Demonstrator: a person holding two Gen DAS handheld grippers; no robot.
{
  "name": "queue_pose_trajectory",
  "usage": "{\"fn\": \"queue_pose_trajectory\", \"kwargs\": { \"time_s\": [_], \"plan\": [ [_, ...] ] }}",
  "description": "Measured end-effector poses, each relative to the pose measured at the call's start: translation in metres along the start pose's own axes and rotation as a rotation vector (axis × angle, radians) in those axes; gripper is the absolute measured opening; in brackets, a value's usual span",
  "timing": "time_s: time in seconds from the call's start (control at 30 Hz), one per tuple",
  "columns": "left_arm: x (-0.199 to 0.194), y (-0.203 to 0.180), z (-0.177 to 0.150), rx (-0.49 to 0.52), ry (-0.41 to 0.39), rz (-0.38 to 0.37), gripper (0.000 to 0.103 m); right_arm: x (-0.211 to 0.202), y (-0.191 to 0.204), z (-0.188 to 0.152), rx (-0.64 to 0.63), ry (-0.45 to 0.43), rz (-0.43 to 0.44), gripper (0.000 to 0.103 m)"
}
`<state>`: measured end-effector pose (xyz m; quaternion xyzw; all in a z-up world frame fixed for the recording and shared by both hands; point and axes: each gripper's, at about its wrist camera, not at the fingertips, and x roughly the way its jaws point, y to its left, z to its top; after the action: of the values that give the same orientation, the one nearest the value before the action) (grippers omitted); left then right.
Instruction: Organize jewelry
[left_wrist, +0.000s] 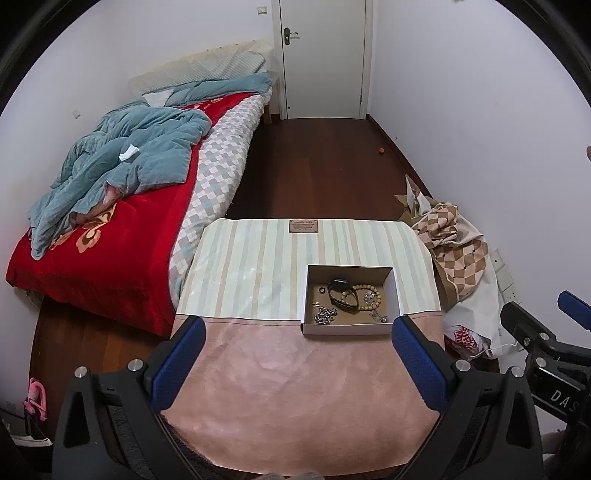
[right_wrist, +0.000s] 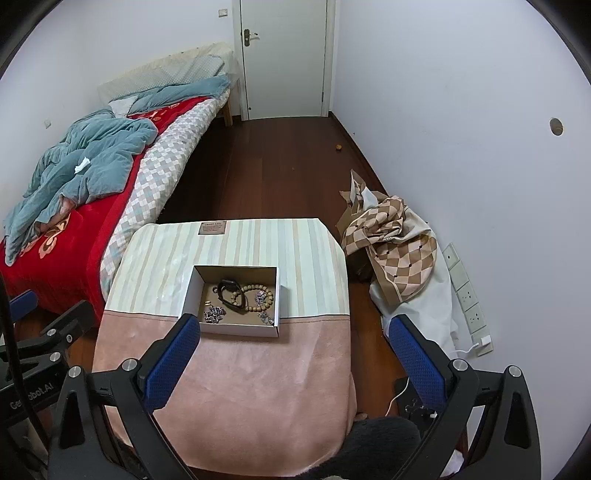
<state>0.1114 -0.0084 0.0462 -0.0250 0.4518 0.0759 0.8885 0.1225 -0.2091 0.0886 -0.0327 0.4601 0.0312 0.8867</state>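
Observation:
A shallow cardboard box (left_wrist: 397, 295) (right_wrist: 192, 291) stands on the cloth-covered table (left_wrist: 258, 266) (right_wrist: 295, 251). Inside lie a black wristband (left_wrist: 341, 293) (right_wrist: 231, 291), a wooden bead bracelet (left_wrist: 369, 301) (right_wrist: 255, 288), a silver chain (left_wrist: 325, 315) (right_wrist: 214, 315), a small black ring (left_wrist: 322, 290) and other small silver pieces (right_wrist: 264, 317). My left gripper (left_wrist: 299, 330) is open and empty, held above the pink part of the cloth, short of the box. My right gripper (right_wrist: 293, 326) is open and empty, just right of the box's near edge.
A bed (left_wrist: 122, 236) (right_wrist: 74, 221) with a red blanket and blue quilt lies left of the table. A checked cloth heap (left_wrist: 454, 243) (right_wrist: 395, 243) and a white bag lie on the floor at right. Wall sockets (right_wrist: 469, 299) and a white door (left_wrist: 323, 55) are beyond.

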Motion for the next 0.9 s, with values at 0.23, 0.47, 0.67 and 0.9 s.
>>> {"fn": "queue_pose_trajectory", "kwargs": {
  "time_s": [0.23,0.47,0.67,0.9],
  "plan": [
    [-0.0016,-0.0008,-0.0012,0.002,0.003,-0.002,0.103,-0.0009,-0.0008,-0.0004,0.0,0.0,0.0,0.103],
    [-0.004,-0.0008,-0.0022,0.006,-0.001,-0.001,0.103,-0.0031,-0.0008,-0.0019,0.0,-0.005,0.001,0.103],
    [-0.0052,-0.0005,-0.0025,0.007,-0.003,-0.002,0.103,-0.0052,-0.0012,-0.0025,0.0,-0.007,0.002,0.103],
    [-0.0067,-0.0019,-0.0019,0.008,0.001,-0.002,0.103,-0.005,-0.0012,-0.0033,0.0,0.0,0.008,0.103]
  ]
}}
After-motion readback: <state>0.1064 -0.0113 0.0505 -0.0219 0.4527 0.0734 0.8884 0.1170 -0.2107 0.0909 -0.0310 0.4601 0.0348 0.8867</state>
